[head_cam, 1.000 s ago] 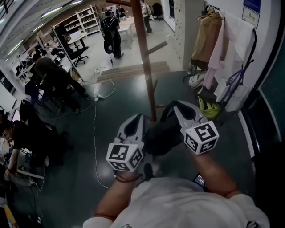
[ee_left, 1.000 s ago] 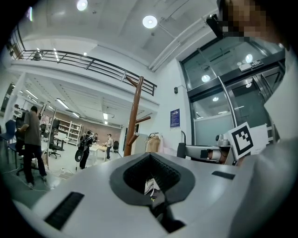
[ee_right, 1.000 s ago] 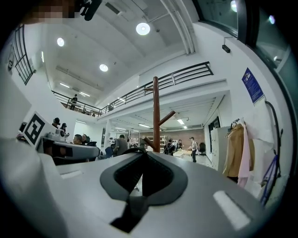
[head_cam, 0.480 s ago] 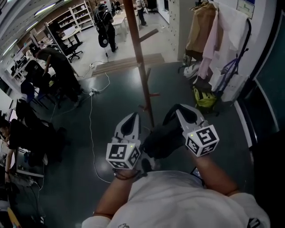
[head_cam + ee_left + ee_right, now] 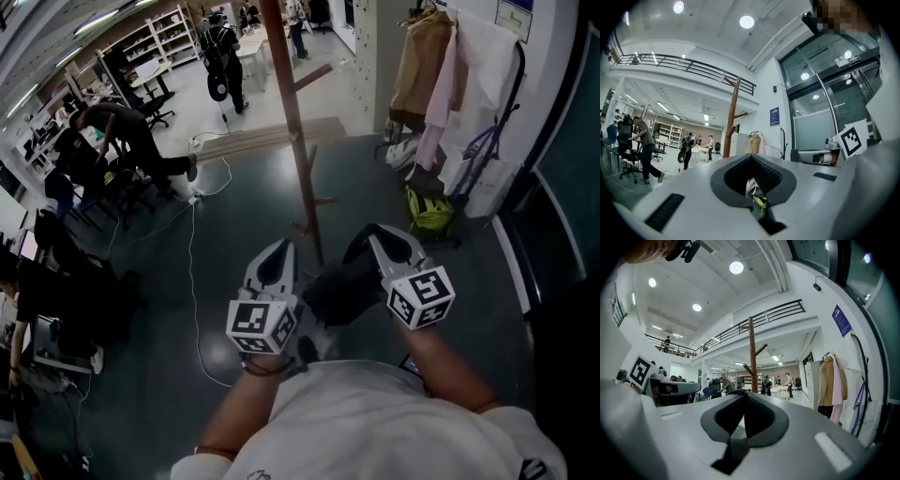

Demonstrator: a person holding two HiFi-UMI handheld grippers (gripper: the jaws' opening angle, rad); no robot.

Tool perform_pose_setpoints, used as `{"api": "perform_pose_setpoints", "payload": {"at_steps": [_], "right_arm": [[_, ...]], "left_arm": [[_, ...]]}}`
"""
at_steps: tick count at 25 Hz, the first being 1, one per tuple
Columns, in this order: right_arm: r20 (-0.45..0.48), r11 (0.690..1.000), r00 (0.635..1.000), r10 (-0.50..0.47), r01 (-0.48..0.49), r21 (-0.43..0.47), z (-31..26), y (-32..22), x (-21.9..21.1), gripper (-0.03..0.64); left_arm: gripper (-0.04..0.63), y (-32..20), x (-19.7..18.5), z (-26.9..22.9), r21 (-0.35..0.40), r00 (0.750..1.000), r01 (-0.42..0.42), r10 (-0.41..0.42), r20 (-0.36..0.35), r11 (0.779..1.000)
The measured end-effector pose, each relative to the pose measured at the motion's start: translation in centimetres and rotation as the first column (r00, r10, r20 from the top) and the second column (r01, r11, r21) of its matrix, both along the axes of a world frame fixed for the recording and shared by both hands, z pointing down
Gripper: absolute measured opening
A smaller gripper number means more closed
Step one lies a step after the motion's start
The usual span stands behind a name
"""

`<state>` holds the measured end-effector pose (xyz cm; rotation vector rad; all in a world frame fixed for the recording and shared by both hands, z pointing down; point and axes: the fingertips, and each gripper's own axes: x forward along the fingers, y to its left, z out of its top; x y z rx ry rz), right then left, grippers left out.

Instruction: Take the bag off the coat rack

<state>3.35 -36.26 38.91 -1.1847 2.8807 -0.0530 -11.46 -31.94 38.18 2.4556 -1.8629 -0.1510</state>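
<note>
The right gripper [image 5: 373, 236] is clamping a dark strap [image 5: 735, 446], which is running down between its closed jaws. The left gripper [image 5: 279, 251] is also holding its jaws together, with a white shoe [image 5: 751, 186] showing through the oval gap between its pads. The black bag [image 5: 339, 286] is hanging between the two grippers, off the wooden coat rack [image 5: 292, 122] and close to the person's chest, as it was half a second ago. Both grippers are keeping almost the same place. At the far left, a bent-over person [image 5: 122, 141] is stepping away from the earlier spot.
</note>
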Motion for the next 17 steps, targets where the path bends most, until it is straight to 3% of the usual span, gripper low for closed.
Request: {"api": "perform_pose_setpoints", "payload": {"at_steps": [17], "right_arm": [[-0.01, 1.0, 1.0, -0.013, 0.013, 0.025, -1.2, 0.0, 0.1, 0.021]], "left_arm": [[0.006, -0.5, 0.1, -0.8, 0.013, 1.0, 0.016, -0.016, -0.011, 1.0]]}}
